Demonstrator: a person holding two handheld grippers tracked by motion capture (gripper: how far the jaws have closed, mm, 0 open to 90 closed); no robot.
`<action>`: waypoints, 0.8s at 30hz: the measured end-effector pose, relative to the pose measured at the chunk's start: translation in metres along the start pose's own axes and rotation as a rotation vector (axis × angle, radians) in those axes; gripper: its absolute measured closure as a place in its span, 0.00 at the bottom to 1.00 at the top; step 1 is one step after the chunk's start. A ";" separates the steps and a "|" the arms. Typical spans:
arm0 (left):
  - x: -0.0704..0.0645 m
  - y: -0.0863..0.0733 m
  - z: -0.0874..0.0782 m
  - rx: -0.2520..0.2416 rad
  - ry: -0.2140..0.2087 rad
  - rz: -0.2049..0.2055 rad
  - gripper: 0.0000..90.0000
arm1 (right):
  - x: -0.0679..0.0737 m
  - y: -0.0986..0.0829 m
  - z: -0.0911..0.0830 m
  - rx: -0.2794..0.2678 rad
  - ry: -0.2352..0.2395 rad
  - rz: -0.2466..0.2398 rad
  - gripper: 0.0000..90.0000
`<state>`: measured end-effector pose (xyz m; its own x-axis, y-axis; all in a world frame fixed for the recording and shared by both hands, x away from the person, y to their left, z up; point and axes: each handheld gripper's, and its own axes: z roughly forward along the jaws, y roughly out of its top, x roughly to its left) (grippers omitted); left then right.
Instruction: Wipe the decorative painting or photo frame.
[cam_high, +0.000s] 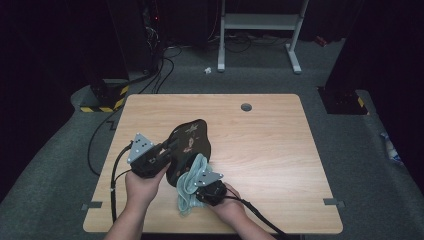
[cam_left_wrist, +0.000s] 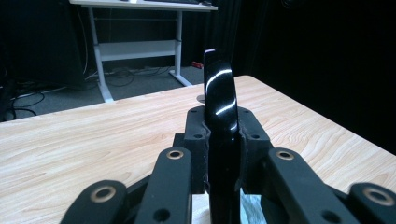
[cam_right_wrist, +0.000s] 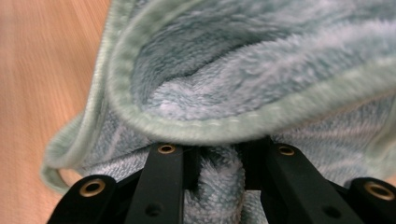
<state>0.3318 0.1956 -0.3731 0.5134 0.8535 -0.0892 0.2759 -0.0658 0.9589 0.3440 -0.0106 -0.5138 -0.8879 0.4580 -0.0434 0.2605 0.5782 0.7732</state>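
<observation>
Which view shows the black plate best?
High view: the black plate shows its whole patterned face, with the left tongs on its rim. The left gripper view shows it edge-on; the right gripper view shows cloth instead.

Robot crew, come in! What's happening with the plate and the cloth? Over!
Left gripper shut on black plate, held on edge. Right gripper shut on green cloth, against the plate. Nothing in the way.

Bare counter (cam_high: 270, 150) is lying open across the whole right half and along the far edge, giving either tool free passage there. Near the front left, a black plate (cam_high: 192, 142) and a pale green towel (cam_high: 192, 185) are crowding together, blocking the way between the two hands.
</observation>
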 end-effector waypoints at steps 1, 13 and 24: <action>-0.001 0.000 0.000 0.002 0.000 0.005 0.86 | 0.002 0.011 -0.010 -0.049 0.003 -0.006 0.83; 0.002 0.000 0.000 0.006 -0.004 -0.003 0.86 | 0.015 0.070 -0.048 -0.218 -0.015 -0.072 0.83; 0.002 0.000 0.000 0.003 -0.006 -0.007 0.86 | 0.002 0.031 -0.021 -0.108 -0.024 -0.021 0.83</action>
<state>0.3326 0.1971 -0.3734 0.5164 0.8508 -0.0972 0.2822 -0.0619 0.9574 0.3425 -0.0061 -0.4763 -0.8830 0.4634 -0.0748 0.1983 0.5127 0.8354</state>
